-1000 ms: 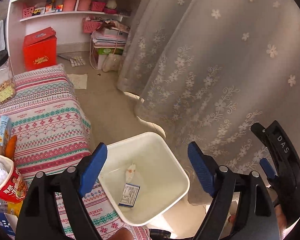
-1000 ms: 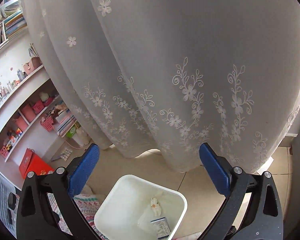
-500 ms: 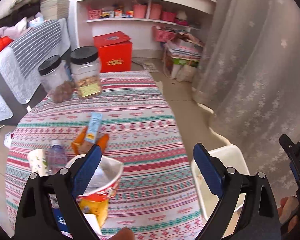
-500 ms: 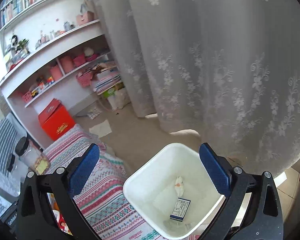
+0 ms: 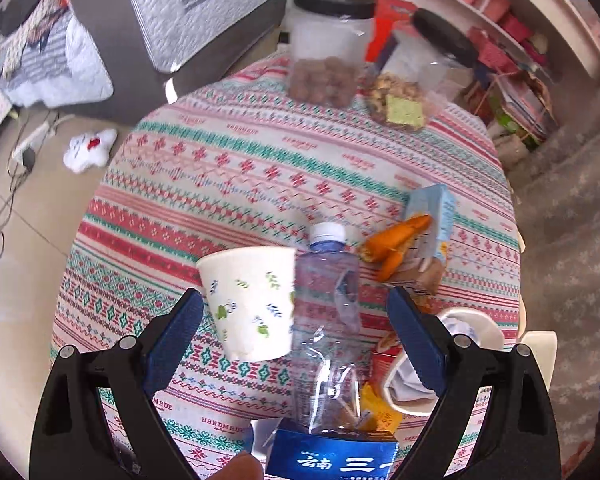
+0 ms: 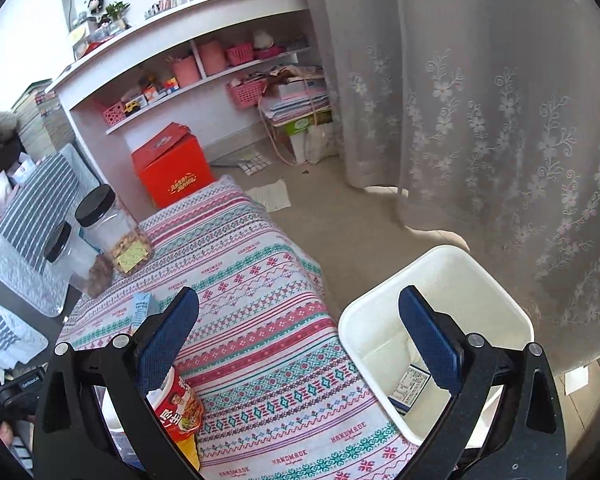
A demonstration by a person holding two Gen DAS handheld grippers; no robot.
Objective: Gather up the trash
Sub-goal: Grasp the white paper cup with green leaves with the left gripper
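The left gripper (image 5: 294, 334) hangs steeply over the patterned desk (image 5: 260, 168) with its jaws spread wide and nothing pressed between the pads. Its jaws have just been opening. A wide spread suits what lies beneath it, since the paper cup (image 5: 250, 300) and the clear plastic bottle (image 5: 326, 300) are both bulky things to close on. The cup and the bottle lie touching each other on their sides, the bottle on the side of the cup nearer the bin (image 6: 436, 320), and both fall between the two pads in the left wrist view. Which of the two is aimed at cannot be told.

Beyond the bottle from the cup lie an orange wrapper (image 5: 396, 244) and a pale blue carton (image 5: 434, 216), just beside each other. A red noodle cup (image 6: 176, 404) stuffed with crumpled paper stands near the cup on the desk's near edge, with a blue packet (image 5: 332, 460) close to it.

The right gripper (image 6: 300, 336) is also wide and empty, pointing across the desk corner toward the bin. The bin stands on the floor just beside the desk, probably so trash can be dropped in with a short reach. A small box (image 6: 410, 386) already lies at its bottom.

Two jars (image 5: 328, 48) stand at the far side of the desk from the cup, well apart from the litter; they hold food and seem not to be trash.
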